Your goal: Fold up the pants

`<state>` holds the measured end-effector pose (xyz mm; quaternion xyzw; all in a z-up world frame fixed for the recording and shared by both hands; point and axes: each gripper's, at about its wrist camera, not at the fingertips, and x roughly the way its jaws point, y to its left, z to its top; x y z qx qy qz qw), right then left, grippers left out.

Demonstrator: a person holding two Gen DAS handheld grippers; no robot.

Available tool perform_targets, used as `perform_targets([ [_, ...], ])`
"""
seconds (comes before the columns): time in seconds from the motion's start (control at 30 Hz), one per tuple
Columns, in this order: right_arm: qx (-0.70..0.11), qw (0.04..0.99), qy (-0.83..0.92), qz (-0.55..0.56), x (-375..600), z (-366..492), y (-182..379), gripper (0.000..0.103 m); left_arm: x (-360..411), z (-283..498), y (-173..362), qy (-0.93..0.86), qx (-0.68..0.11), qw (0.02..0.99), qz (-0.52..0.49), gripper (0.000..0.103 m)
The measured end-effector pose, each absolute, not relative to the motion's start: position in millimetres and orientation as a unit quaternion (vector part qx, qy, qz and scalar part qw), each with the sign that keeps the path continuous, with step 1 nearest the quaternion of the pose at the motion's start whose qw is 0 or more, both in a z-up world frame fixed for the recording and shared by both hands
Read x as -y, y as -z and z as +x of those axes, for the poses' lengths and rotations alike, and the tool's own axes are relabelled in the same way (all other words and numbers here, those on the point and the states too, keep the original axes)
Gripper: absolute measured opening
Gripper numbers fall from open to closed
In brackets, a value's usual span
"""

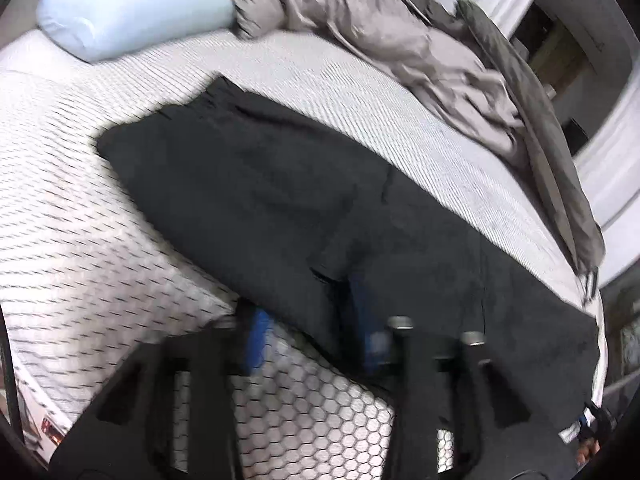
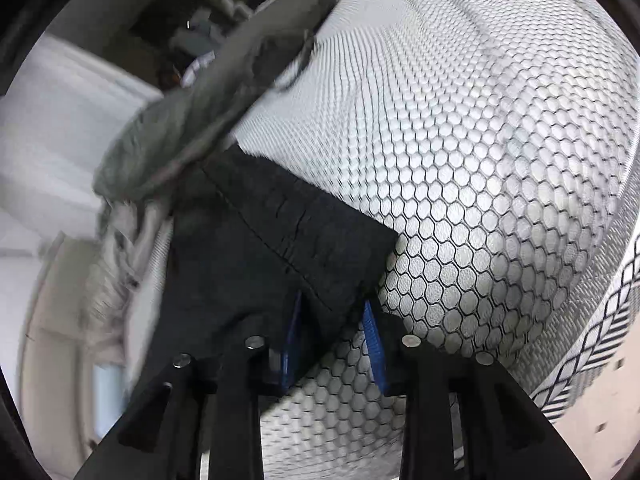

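Bedroom setting: bare mattress (image 1: 80, 240) with a hexagon-quilted cover serving as the work surface.

Item one, pants (image 1: 280, 200): black, lying flat along the near side of the mattress, stretching from a rounded end at the left of the left wrist view to the bed's right edge. A layer appears to be lying over another with a seam and pocket slit showing, so a lengthwise fold, leg over leg, is judged to be already in place. The long strip is not yet shortened; crosswise folds are judged to be remaining.

Item two, left gripper (image 1: 316, 340): fingers standing apart, blue pads (image 1: 260, 332) blurred, nothing pinched; one pad is sitting over the mattress, the other over the pants' near edge.

Item three, right gripper (image 2: 334, 344): fingers likewise spread, a corner of the pants (image 2: 280, 248) lying between the blue pads (image 2: 374, 336) without being pressed, as far as the blur allows.

Item four, surroundings: pale blue pillow (image 1: 132, 12) lying at the far left; grey duvet (image 1: 400, 40) lying bunched along the far side, well apart from the left end of the pants, close by their other end in the right wrist view.
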<state>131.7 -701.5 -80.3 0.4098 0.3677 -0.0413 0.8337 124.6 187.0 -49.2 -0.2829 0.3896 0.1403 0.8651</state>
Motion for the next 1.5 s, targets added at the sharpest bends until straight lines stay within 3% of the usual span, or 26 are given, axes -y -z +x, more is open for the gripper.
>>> perform_targets([
  [0.03, -0.343, 0.847, 0.053, 0.404, 702.7, 125.4, 70.1, 0.054, -191.4, 120.4, 43.0, -0.162, -0.377, 0.867, -0.283, 0.063],
  [0.07, -0.327, 0.854, 0.06, 0.4, 703.5, 122.1, 64.7, 0.062, -194.0, 117.5, 38.7, -0.176, -0.366, 0.869, -0.281, 0.067],
  [0.13, -0.323, 0.848, 0.054, 0.416, 704.9, 123.2, 68.3, 0.063, -198.2, 115.2, 31.7, -0.2, -0.352, 0.874, -0.269, 0.067],
  [0.2, -0.351, 0.829, 0.047, 0.432, 705.5, 132.0, 85.6, 0.051, -199.0, 116.7, 28.9, -0.207, -0.347, 0.875, -0.266, 0.067],
  [0.23, -0.362, 0.823, 0.046, 0.435, 705.4, 137.2, 94.3, 0.02, -199.1, 117.8, 28.1, -0.205, -0.345, 0.876, -0.269, 0.067],
  [0.4, -0.336, 0.841, 0.047, 0.423, 704.1, 126.1, 79.8, 0.014, -183.4, 126.9, 21.4, -0.179, -0.349, 0.882, -0.26, 0.067],
  [0.47, -0.386, 0.84, 0.072, 0.375, 701.2, 136.4, 82.2, 0.032, -174.1, 129.0, 18.1, -0.164, -0.349, 0.886, -0.257, 0.067],
  [0.5, -0.393, 0.839, 0.076, 0.37, 696.5, 145.5, 81.2, 0.032, -170.2, 130.7, 16.1, -0.16, -0.348, 0.889, -0.251, 0.068],
  [0.6, -0.368, 0.849, 0.093, 0.367, 694.8, 142.4, 64.2, 0.046, -164.4, 132.6, 12.3, -0.163, -0.339, 0.892, -0.25, 0.068],
  [0.67, -0.356, 0.869, 0.084, 0.333, 689.9, 150.6, 43.6, 0.064, -162.0, 134.6, 11.6, -0.157, -0.336, 0.893, -0.257, 0.07],
  [0.87, -0.37, 0.892, -0.024, 0.257, 674.3, 229.0, 2.4, 0.072, -129.0, 155.9, 8.4, -0.099, -0.338, 0.909, -0.224, 0.081],
  [0.93, -0.382, 0.891, -0.049, 0.24, 677.9, 249.7, 3.8, 0.08, -115.1, 162.8, 9.3, -0.065, -0.338, 0.915, -0.208, 0.082],
  [1.13, -0.436, 0.86, -0.117, 0.239, 689.0, 319.6, 33.6, 0.08, -79.0, 180.9, 18.4, 0.008, -0.36, 0.915, -0.183, 0.099],
  [1.2, -0.439, 0.852, -0.146, 0.247, 689.0, 335.4, 40.4, 0.07, -71.8, 186.5, 21.0, 0.011, -0.367, 0.914, -0.174, 0.099],
  [1.33, -0.44, 0.835, -0.242, 0.226, 686.6, 338.2, 37.2, 0.064, -59.9, 198.6, 27.4, 0.013, -0.381, 0.91, -0.162, 0.099],
  [1.37, -0.438, 0.834, -0.255, 0.218, 685.4, 339.5, 36.8, 0.058, -58.0, 202.9, 28.4, 0.016, -0.384, 0.909, -0.162, 0.099],
  [1.4, -0.437, 0.836, -0.253, 0.212, 684.6, 339.0, 36.4, 0.05, -57.1, 205.1, 30.0, 0.019, -0.386, 0.908, -0.16, 0.099],
  [1.47, -0.439, 0.851, -0.219, 0.19, 681.2, 348.1, 38.0, 0.007, -51.6, 209.5, 32.2, 0.019, -0.389, 0.909, -0.149, 0.099],
  [1.5, -0.433, 0.86, -0.199, 0.18, 678.6, 351.6, 36.6, 0.007, -49.3, 211.2, 32.7, 0.018, -0.39, 0.909, -0.144, 0.099],
])
